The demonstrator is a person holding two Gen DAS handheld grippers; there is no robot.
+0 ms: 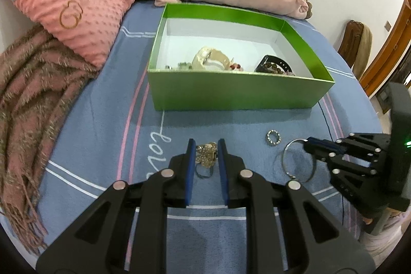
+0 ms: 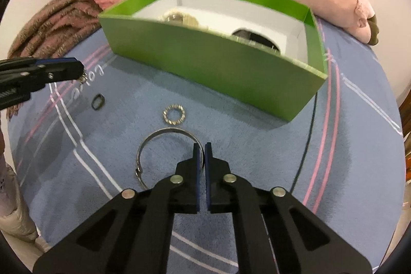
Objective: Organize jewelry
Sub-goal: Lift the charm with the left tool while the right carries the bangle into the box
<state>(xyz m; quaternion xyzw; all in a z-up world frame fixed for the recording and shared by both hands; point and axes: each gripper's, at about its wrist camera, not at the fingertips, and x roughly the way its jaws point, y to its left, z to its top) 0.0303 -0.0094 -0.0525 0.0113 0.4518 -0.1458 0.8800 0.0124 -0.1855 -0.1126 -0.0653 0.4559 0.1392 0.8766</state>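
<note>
Both hands grip at once: left gripper (image 1: 206, 154) pinches the brooch (image 1: 205, 155), right gripper (image 2: 202, 149) clamps the bangle (image 2: 164, 131), bound for the box (image 1: 231, 91).

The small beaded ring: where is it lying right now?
The small beaded ring lies loose on the blue bedsheet, between the green box and the silver bangle in the right gripper.

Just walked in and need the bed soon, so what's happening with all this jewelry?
A person is sorting jewelry into a green box on the bed, with tongs in each hand. The left tongs are closed on a gold flower brooch. The right tongs are shut on a thin silver bangle. A small beaded ring and a dark ring lie loose on the blue bedspread. Watches and bracelets are already in the box.
</note>
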